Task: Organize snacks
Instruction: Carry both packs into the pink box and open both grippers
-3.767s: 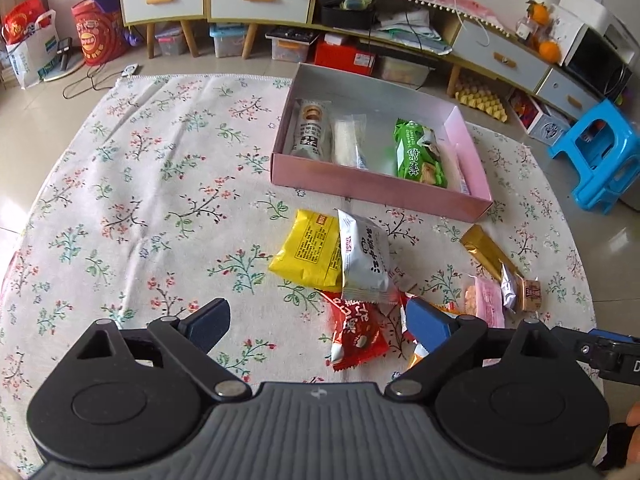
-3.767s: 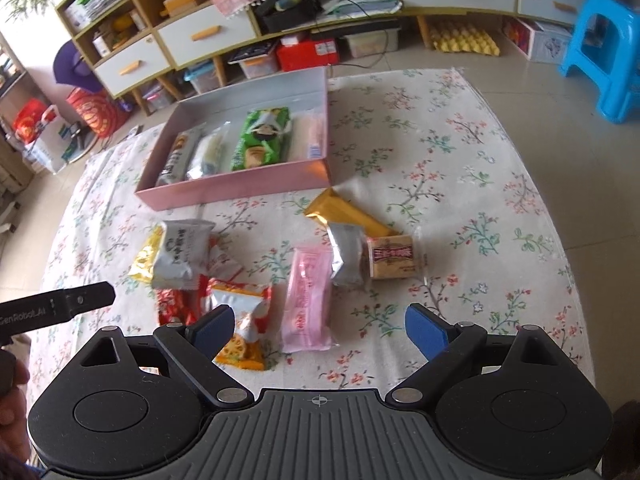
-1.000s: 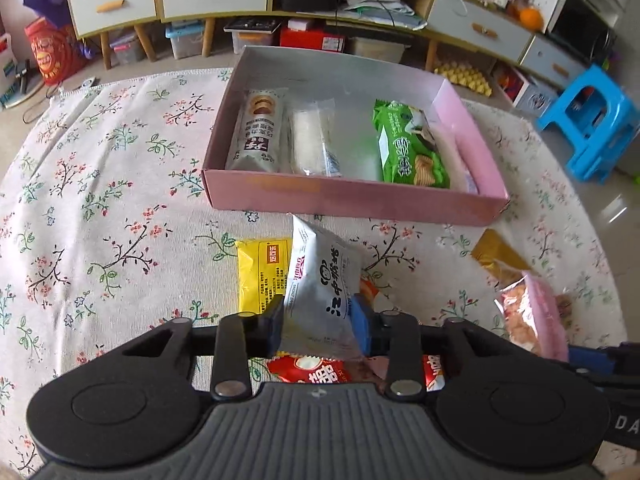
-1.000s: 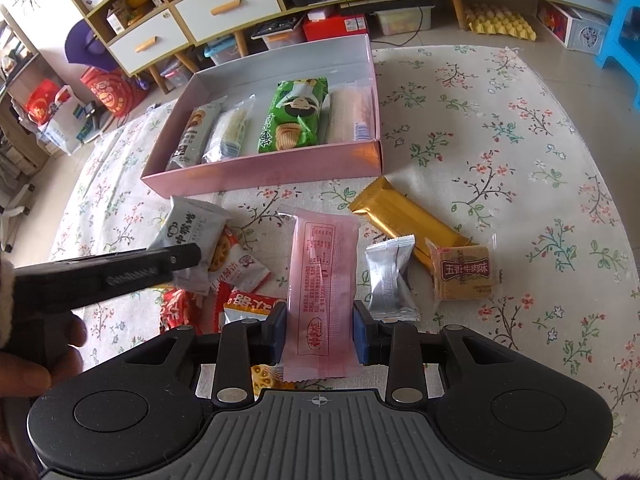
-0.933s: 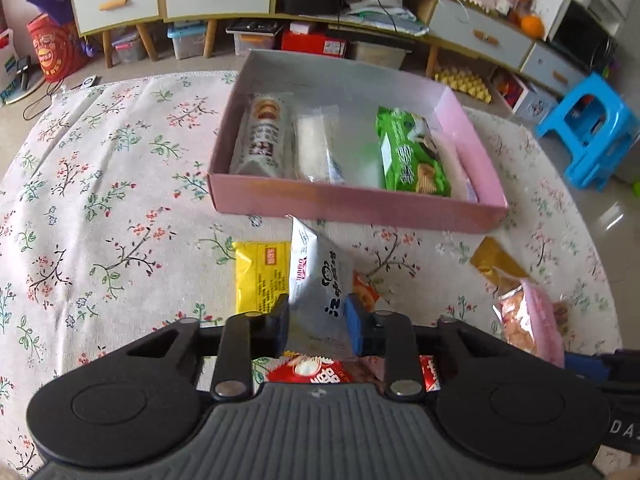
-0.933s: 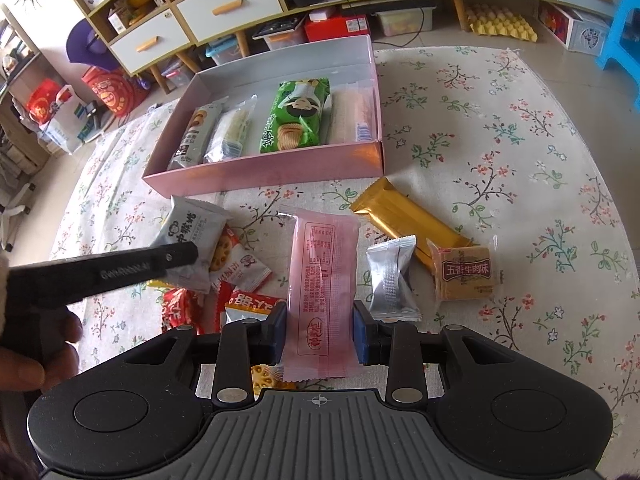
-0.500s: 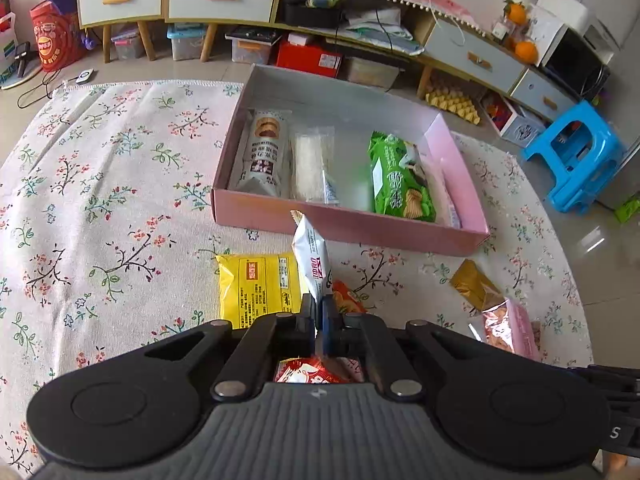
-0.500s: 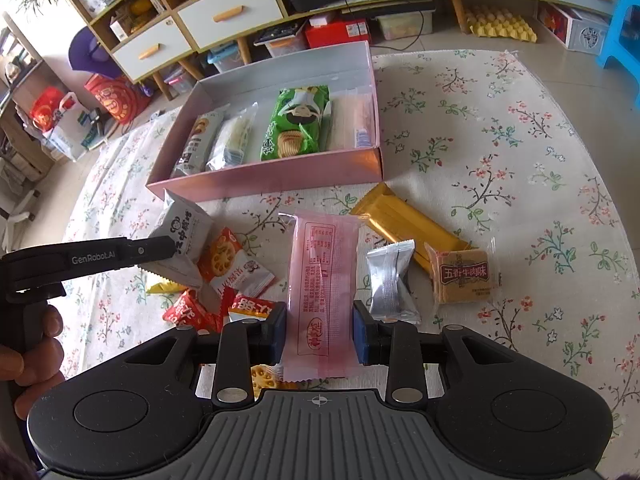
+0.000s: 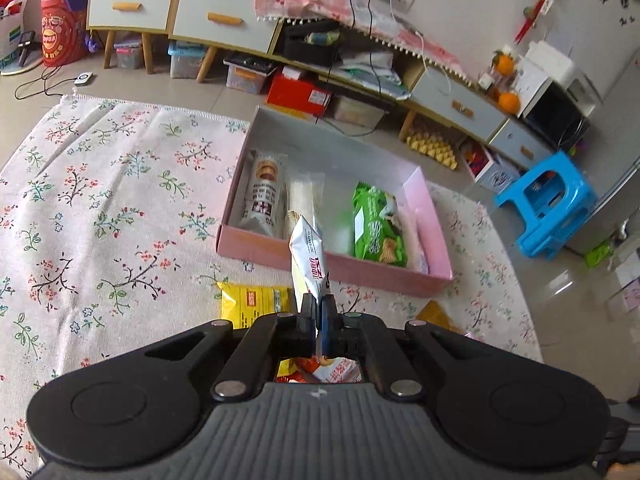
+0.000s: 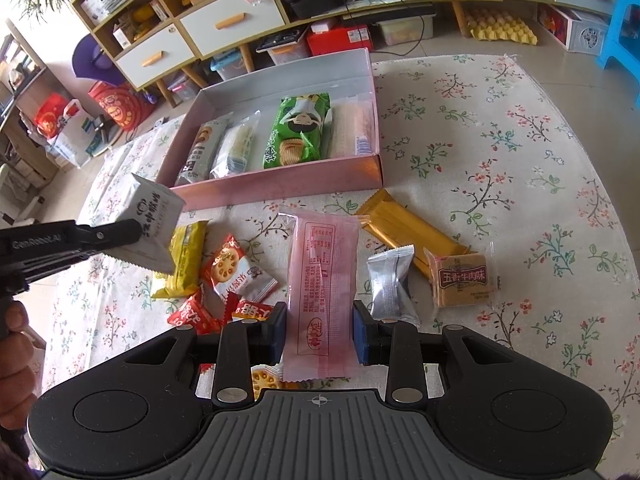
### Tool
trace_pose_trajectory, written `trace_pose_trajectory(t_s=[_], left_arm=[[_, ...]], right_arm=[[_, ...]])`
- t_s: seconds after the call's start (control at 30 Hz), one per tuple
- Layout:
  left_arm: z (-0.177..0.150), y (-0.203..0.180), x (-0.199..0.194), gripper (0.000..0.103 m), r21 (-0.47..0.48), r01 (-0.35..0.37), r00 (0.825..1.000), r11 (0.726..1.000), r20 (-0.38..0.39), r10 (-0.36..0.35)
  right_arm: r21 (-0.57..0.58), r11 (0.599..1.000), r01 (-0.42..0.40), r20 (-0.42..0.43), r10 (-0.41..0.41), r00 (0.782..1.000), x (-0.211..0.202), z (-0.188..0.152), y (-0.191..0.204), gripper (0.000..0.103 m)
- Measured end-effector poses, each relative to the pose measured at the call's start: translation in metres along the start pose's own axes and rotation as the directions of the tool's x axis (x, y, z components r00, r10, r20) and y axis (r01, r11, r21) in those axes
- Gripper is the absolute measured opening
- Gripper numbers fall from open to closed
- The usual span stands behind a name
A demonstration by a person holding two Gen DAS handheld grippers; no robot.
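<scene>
Right wrist view: the right gripper [image 10: 319, 330] grips a pink packet [image 10: 322, 280] above the cloth's near edge. Further left, the left gripper [image 10: 138, 236] pinches a white packet [image 10: 150, 226] in the air, before the pink box [image 10: 280, 184].

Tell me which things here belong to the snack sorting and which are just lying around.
Part of the job:
pink box
white packet in the left tongs
pink packet in the right tongs
gold bar
silver packet
yellow packet

Just lying about:
blue stool
egg tray
red box
</scene>
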State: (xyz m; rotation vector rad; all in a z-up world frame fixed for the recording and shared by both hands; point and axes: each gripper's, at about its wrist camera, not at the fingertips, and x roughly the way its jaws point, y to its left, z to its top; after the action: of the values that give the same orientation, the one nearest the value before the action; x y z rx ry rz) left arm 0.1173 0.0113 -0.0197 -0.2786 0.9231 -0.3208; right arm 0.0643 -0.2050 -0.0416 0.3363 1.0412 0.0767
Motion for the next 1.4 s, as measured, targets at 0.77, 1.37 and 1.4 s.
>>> trace_pose_trajectory(t_s=[0.77, 1.37, 1.4], left_arm=[[0.037, -0.009, 0.009, 0.002, 0.046, 0.095, 0.976, 0.994, 0.191, -0.102], [0.045, 0.004, 0.062, 0.002, 0.102, -0.055, 0.994, 0.993, 0.097, 0.045], [0.044, 0.007, 0.061, 0.003, 0.097, -0.054, 0.996, 0.994, 0.081, 0.046]], right_arm=[[0.021, 0.999, -0.046, 0.161, 0.042, 0.986, 0.005, 0.049, 0.018, 0.031], [0.058, 0.988, -0.142, 0.15, 0.132, 0.98, 0.089, 0.105, 0.061, 0.034], [0.067, 0.987, -0.143, 0.16, 0.131, 0.978, 0.09, 0.104, 0.062, 0.036]])
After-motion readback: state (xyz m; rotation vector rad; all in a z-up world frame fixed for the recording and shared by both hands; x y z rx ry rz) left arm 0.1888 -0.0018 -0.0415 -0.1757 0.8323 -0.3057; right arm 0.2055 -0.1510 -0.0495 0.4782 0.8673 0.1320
